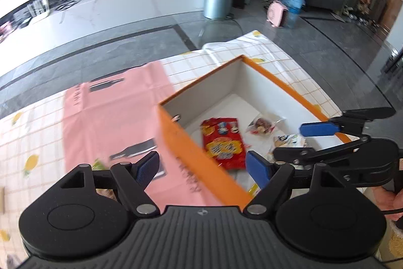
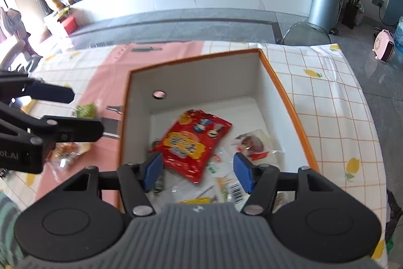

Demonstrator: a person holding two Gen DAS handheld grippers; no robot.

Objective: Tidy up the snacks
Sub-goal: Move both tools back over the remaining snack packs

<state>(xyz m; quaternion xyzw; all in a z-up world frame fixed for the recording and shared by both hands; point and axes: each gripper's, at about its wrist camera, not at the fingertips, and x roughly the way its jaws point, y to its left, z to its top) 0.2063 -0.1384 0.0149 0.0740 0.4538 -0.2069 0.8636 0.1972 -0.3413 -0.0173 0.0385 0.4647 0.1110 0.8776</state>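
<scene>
Left wrist view: the left tool (image 1: 204,168) hangs with its blue pads spread wide apart and nothing between them, straddling the near-left wall of the orange box (image 1: 186,143). The box sits on the tabletop (image 1: 289,59), which is covered in a checked lemon-print cloth, with a pink sheet (image 1: 113,117) lying to the left of the box. Down on the white floor of the box lies a red snack bag (image 1: 224,140), and to its right a clear packet with a dark snack (image 1: 262,126) and another pale packet (image 1: 289,141). The right tool (image 1: 284,151) comes in from the right, over the box's right side, fingers parted and empty.

Right wrist view: the right tool (image 2: 197,172) is over the near part of the box (image 2: 284,95), pads apart, gripping nothing. The red snack bag (image 2: 194,143) lies tilted on the box floor just beyond the pads, the clear packet (image 2: 254,143) to its right, more wrappers near the front wall. The left tool (image 2: 85,112) shows at the left, over the pink sheet (image 2: 105,62), beside a green packet (image 2: 85,110) out on the tabletop (image 2: 327,92).
</scene>
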